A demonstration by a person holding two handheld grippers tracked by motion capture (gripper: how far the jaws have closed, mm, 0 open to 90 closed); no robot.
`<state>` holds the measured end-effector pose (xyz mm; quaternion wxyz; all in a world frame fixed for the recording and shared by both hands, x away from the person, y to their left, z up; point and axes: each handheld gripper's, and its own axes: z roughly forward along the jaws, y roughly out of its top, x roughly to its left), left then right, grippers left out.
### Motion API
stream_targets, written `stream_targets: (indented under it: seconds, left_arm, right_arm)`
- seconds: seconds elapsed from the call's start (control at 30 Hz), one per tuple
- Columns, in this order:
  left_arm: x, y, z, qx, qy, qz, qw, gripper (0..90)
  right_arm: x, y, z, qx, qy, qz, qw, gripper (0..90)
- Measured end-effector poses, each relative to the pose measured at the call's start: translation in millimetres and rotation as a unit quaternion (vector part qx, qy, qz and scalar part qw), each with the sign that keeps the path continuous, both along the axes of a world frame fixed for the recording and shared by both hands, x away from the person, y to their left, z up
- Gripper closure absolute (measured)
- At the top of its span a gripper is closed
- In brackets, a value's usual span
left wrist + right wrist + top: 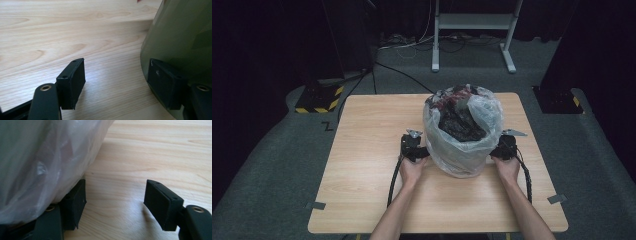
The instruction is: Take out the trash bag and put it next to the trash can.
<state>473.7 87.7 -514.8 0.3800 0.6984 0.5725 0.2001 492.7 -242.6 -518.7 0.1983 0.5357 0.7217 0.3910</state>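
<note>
Both tongs, left tongs (419,150) and right tongs (501,149), stand wide open and grip nothing, flanking the clear plastic bag (464,145) that sits upright mid-desk (362,175), so lifting or tying it seemingly remains undone, its open mouth showing dark crumpled waste (459,122) inside.

Lab or studio: black curtains (272,40), hazard-striped bases (319,97), floor cables (412,47).
</note>
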Motion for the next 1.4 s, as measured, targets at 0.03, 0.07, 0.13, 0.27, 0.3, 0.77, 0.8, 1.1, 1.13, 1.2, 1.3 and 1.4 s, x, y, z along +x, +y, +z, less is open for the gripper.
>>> stream_targets:
  seconds: [0.03, 0.07, 0.13, 0.27, 0.3, 0.77, 0.8, 1.1, 1.13, 1.2, 1.3, 1.4]
  left_arm:
    - [1.1, -1.6, 0.2, -0.001, 0.002, -0.004, 1.0, 29.6]
    - [2.1, -4.0, 0.4, -0.001, 0.004, -0.007, 1.0, 29.3]
    - [3.6, -8.4, 0.9, 0.001, 0.006, -0.015, 0.9999, 29.0]
    - [5.6, -14.8, 0.1, -0.003, 0.008, -0.031, 0.9995, 26.7]
    - [5.7, -15.2, -0.3, -0.003, 0.008, -0.033, 0.9994, 26.1]
    - [-22.4, 27.6, 0.7, 0.049, 0.01, -0.029, 0.9983, 21.2]
    - [-26.9, 37.0, -1.5, 0.063, 0.011, -0.024, 0.9977, 20.9]
    - [-38.3, 69.1, -11.3, 0.079, 0.002, 0.014, 0.9968, 24.0]
    - [-38.7, 68.4, -11.3, 0.081, 0.0, 0.013, 0.9966, 24.0]
    - [-39.5, 67.8, -11.2, 0.086, -0.002, 0.011, 0.9962, 25.0]
    - [-39.8, 67.1, -11.1, 0.089, -0.004, 0.013, 0.996, 24.9]
    - [-39.5, 68.2, -11.2, 0.083, 0.0, 0.01, 0.9965, 25.4]
  right_arm:
    - [-0.4, -1.3, -0.8, -0.003, 0.002, -0.002, 1.0, 31.2]
    - [-0.9, -3.5, -1.9, -0.006, 0.004, -0.004, 1.0, 30.5]
    - [-3.3, -9.8, -3.7, -0.009, 0.01, -0.014, 0.9998, 28.6]
    - [-12.5, -21.9, -3.2, -0.028, 0.007, -0.038, 0.9989, 28.8]
    - [-15.0, -25.1, -3.6, -0.033, 0.009, -0.045, 0.9984, 28.6]
    - [-24.3, -38.2, -4.3, -0.078, 0.008, -0.059, 0.9952, 27.9]
    - [-24.8, -38.9, -3.5, -0.076, 0.01, -0.063, 0.9951, 32.0]
    - [-40.0, -63.9, 43.6, -0.011, -0.001, -0.058, 0.9983, 39.8]
    - [-41.7, -66.3, 52.4, -0.003, -0.006, -0.059, 0.9982, 40.0]
    - [-44.9, -70.6, 70.4, 0.015, -0.013, -0.06, 0.998, 40.4]
    - [-50.7, -74.1, 97.5, 0.03, -0.03, -0.059, 0.9973, 40.8]
    - [-53.2, -73.7, 121.3, 0.038, -0.038, -0.049, 0.9973, 40.8]
